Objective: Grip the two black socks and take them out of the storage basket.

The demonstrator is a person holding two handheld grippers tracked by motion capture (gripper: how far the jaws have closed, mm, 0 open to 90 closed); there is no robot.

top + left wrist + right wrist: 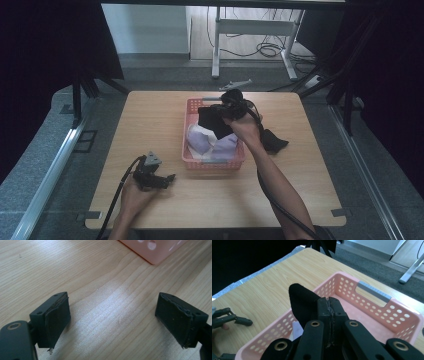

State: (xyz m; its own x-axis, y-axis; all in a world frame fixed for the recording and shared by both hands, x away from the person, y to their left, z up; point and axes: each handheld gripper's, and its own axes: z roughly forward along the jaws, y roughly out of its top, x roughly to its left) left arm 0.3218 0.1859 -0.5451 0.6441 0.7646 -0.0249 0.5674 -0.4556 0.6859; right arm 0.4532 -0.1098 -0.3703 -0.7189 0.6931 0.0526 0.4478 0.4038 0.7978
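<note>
A pink perforated basket [189, 161] stands mid-table and holds pale lilac and white cloths [200, 137]. My right gripper [214, 111] hangs over the basket's far half, shut on a black cloth [214, 124] that droops from its jaws. In the right gripper view the jaws are pressed together, with the black cloth [300, 300] bulging out to their left above the basket [387, 312]. My left gripper [170, 177] lies low on the tabletop near the basket's front left corner. Its jaws stand wide apart over bare wood, and the basket's corner [155, 250] shows beyond them.
Another black cloth [272, 140] lies on the wooden table [150, 115] just right of the basket. A grey tool [235, 84] rests at the table's far edge. Black curtains and stand legs flank the table; a white desk frame [250, 30] stands behind.
</note>
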